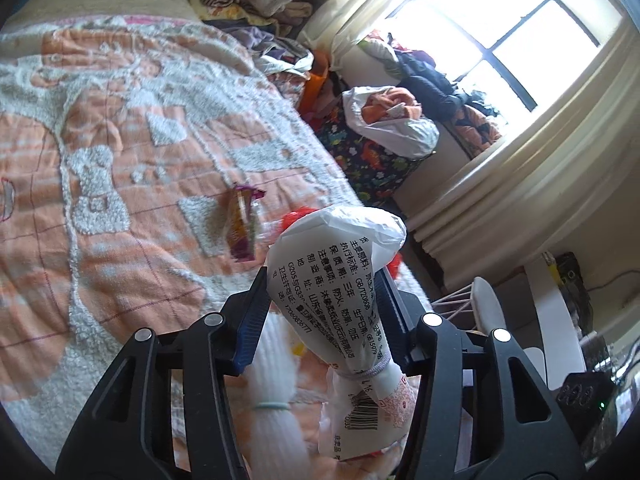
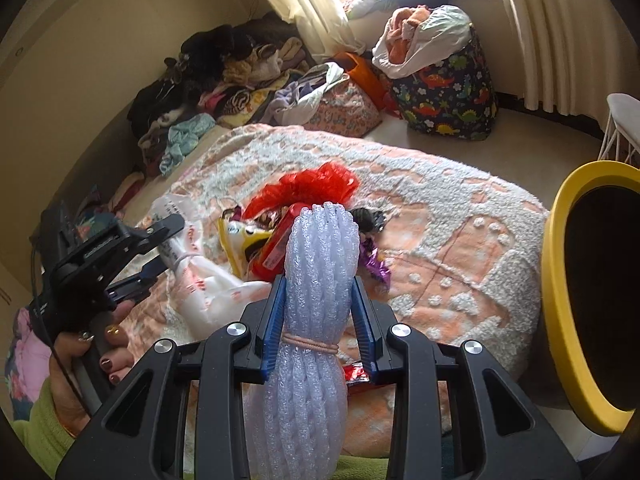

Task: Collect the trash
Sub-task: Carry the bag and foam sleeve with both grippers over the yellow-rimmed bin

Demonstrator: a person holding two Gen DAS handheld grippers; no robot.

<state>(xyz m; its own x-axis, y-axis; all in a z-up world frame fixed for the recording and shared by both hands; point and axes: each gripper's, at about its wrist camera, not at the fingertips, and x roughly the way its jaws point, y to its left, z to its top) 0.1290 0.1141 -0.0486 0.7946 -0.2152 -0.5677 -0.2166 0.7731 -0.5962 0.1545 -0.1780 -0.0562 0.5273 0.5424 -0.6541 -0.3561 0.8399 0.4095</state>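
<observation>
My left gripper (image 1: 326,284) is shut on a white printed plastic bag (image 1: 340,264) tied with a band, held above the bed; it also shows in the right wrist view (image 2: 160,248). My right gripper (image 2: 320,292) is shut on a rolled white foam net (image 2: 320,264) bound with a pink band. The foam roll also shows in the left wrist view (image 1: 276,380). A pile of wrappers (image 2: 272,240) with a red mesh (image 2: 316,186) lies on the pink and white blanket (image 2: 440,248). A purple wrapper (image 1: 242,222) lies on the blanket (image 1: 120,160).
A yellow-rimmed bin (image 2: 560,280) stands at the right of the bed. A dinosaur-print bag (image 2: 448,92) with a white bag of clothes on it stands near the window. Clothes (image 2: 224,76) are heaped along the far wall. A white chair (image 1: 492,312) stands beside the bed.
</observation>
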